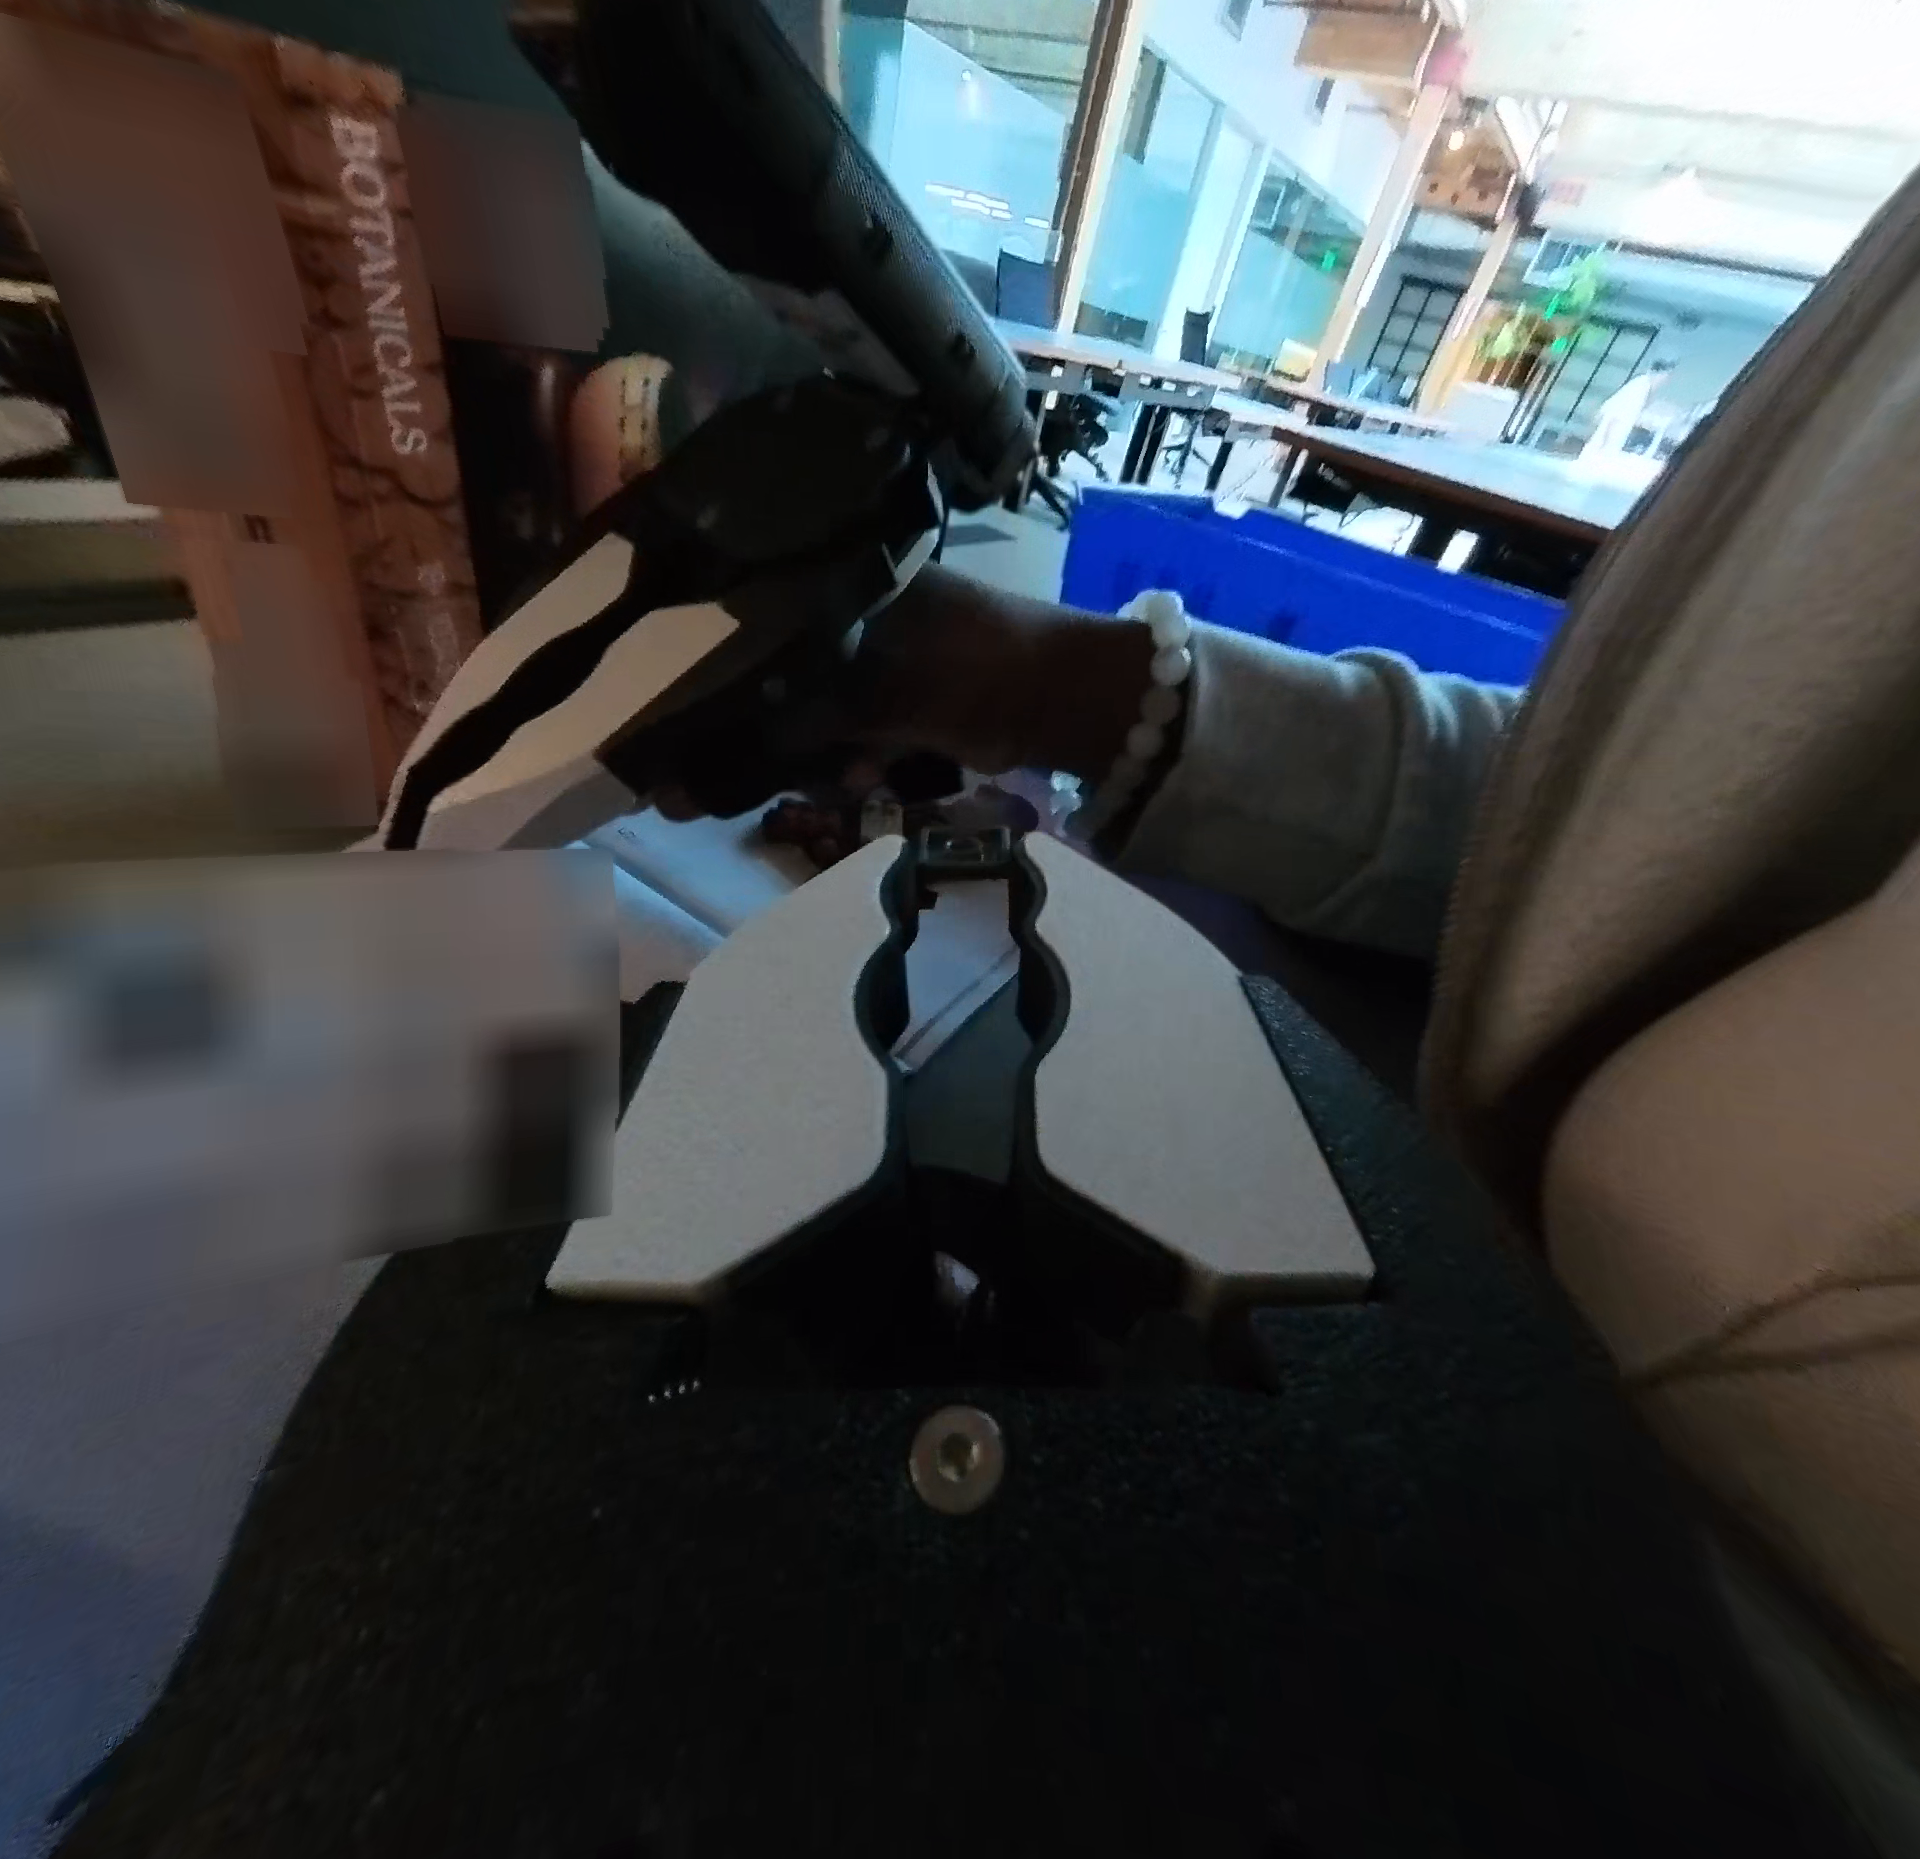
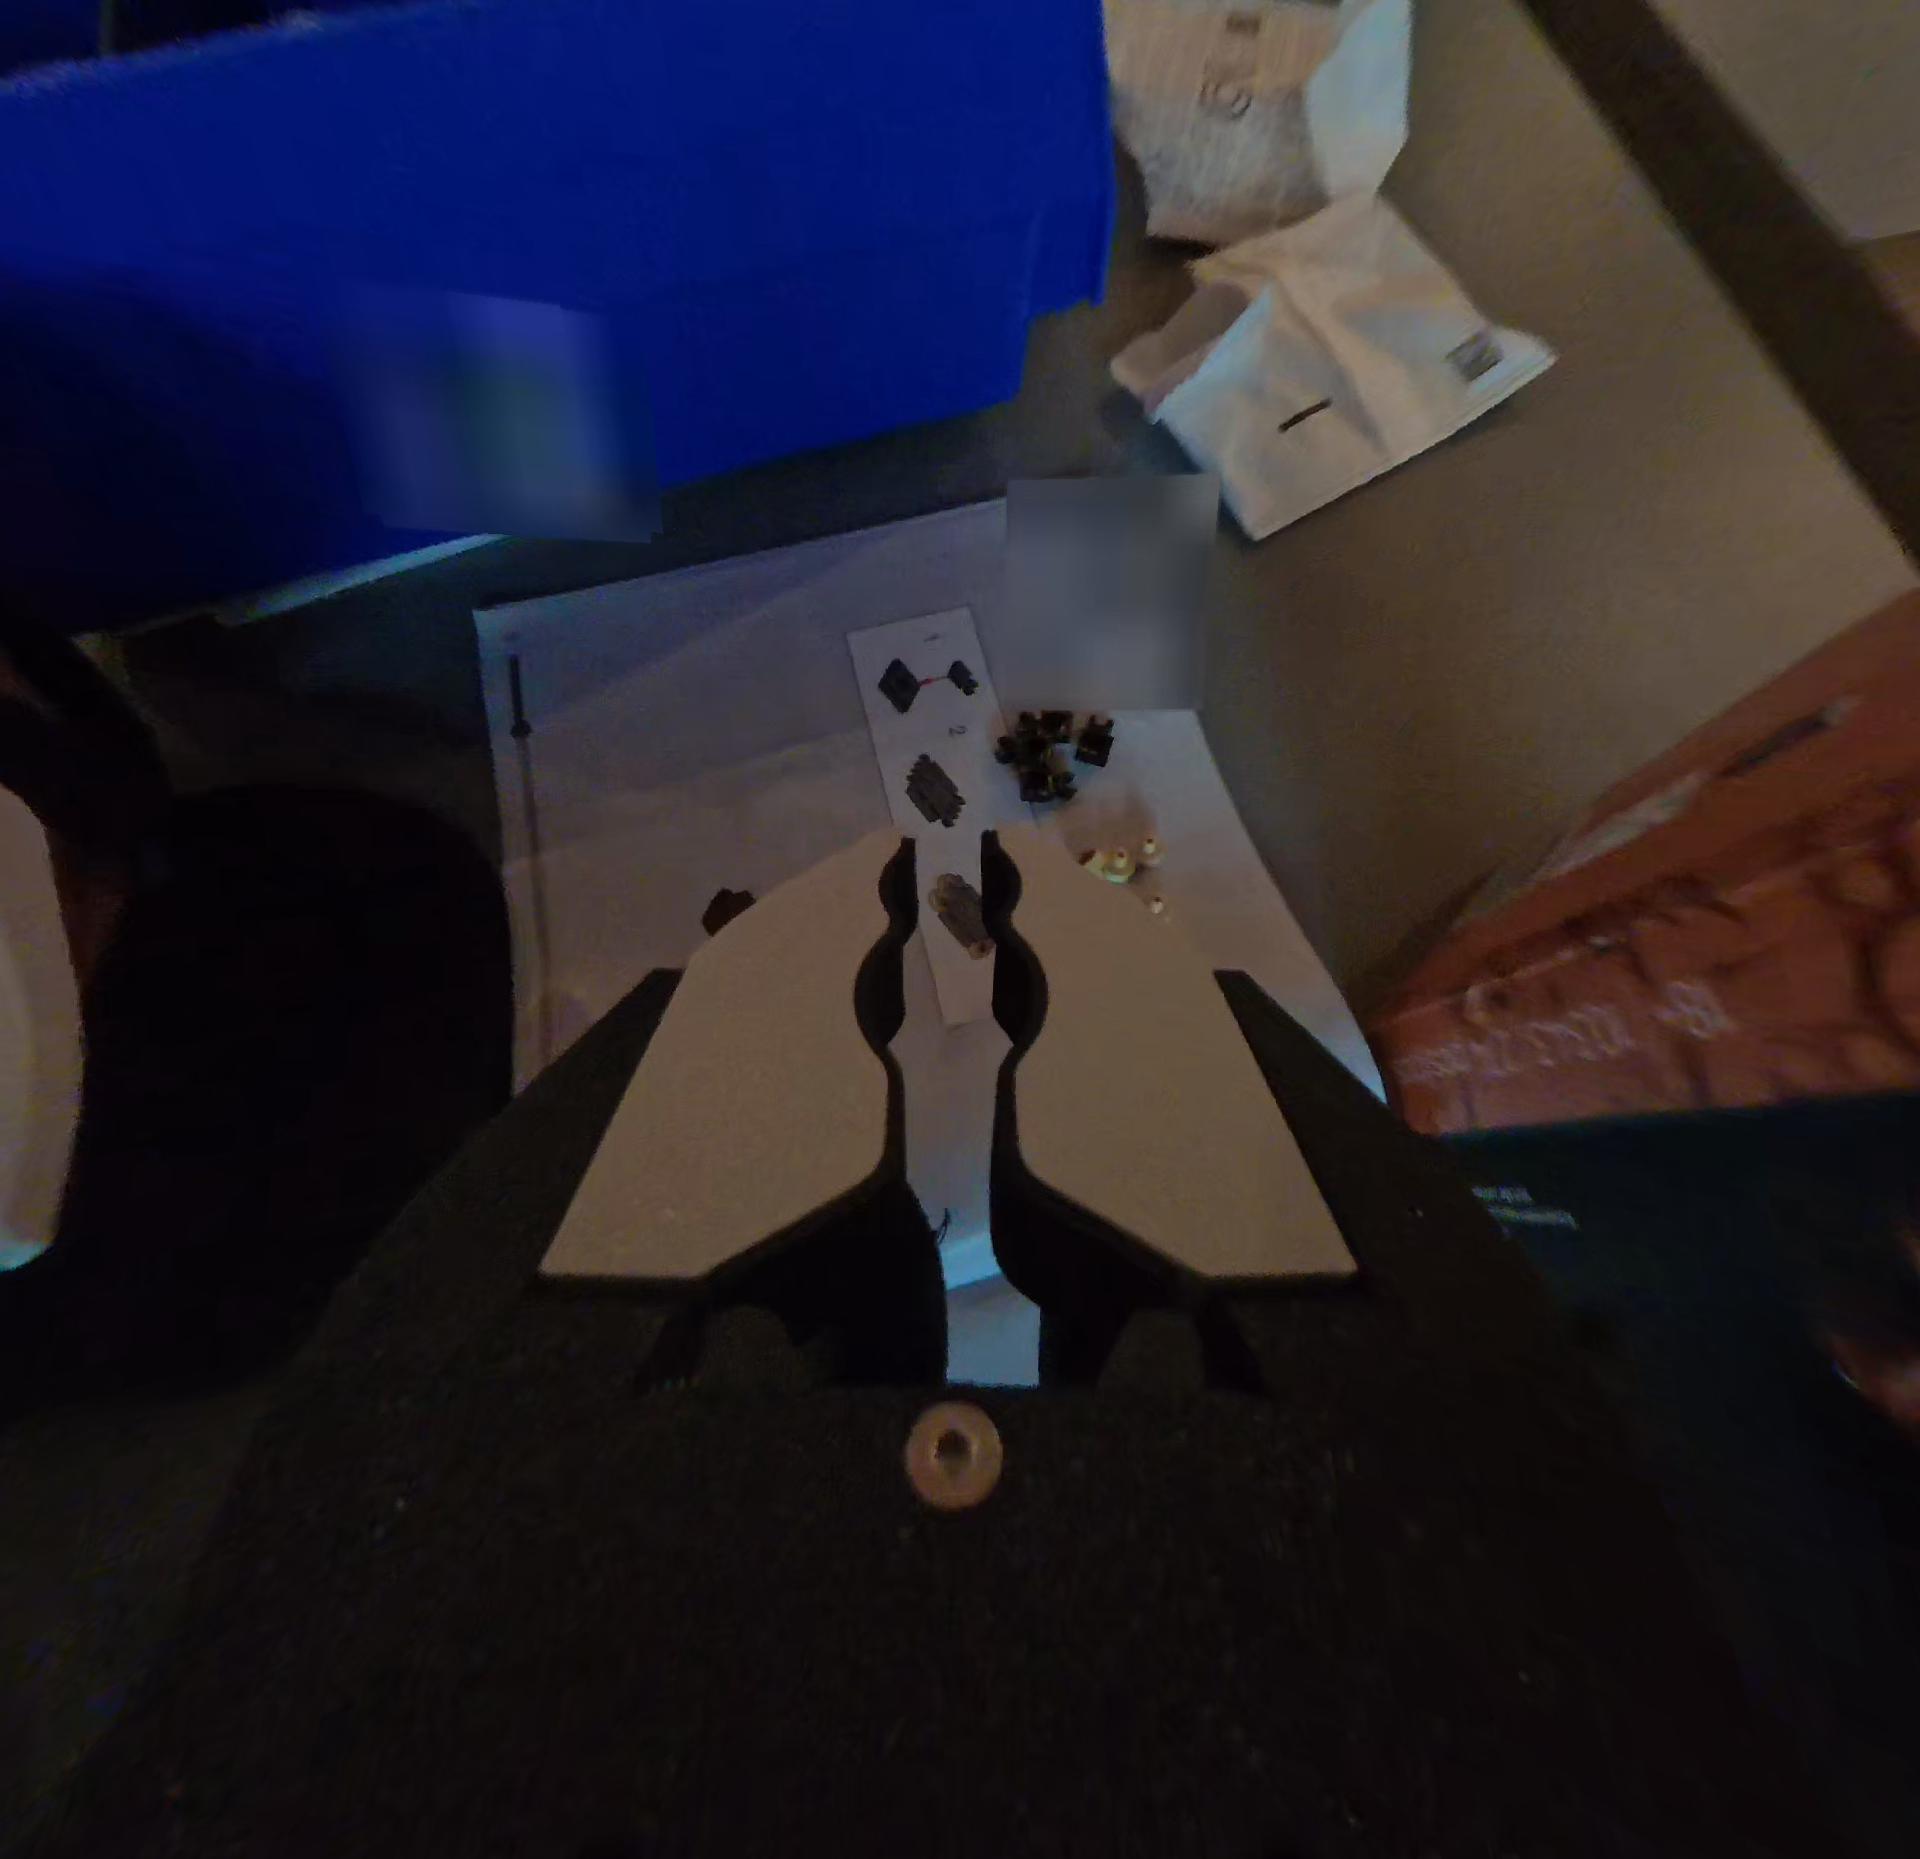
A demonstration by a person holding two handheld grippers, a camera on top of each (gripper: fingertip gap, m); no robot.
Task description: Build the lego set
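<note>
Left gripper (image 1: 961, 853) pinches small dark plate (image 1: 961, 851), details blurred; right gripper (image 2: 945, 853) narrowly parted, bare.

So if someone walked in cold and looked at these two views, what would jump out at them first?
Probably the big blue bin filling the upper left of the right wrist view, with a white sheet below it carrying a cluster of small black pieces. In the left wrist view, the left gripper pinches a small dark square piece at its tips, while the right gripper angles down towards the sheet. A reddish-brown patterned box sits at the right.
</note>
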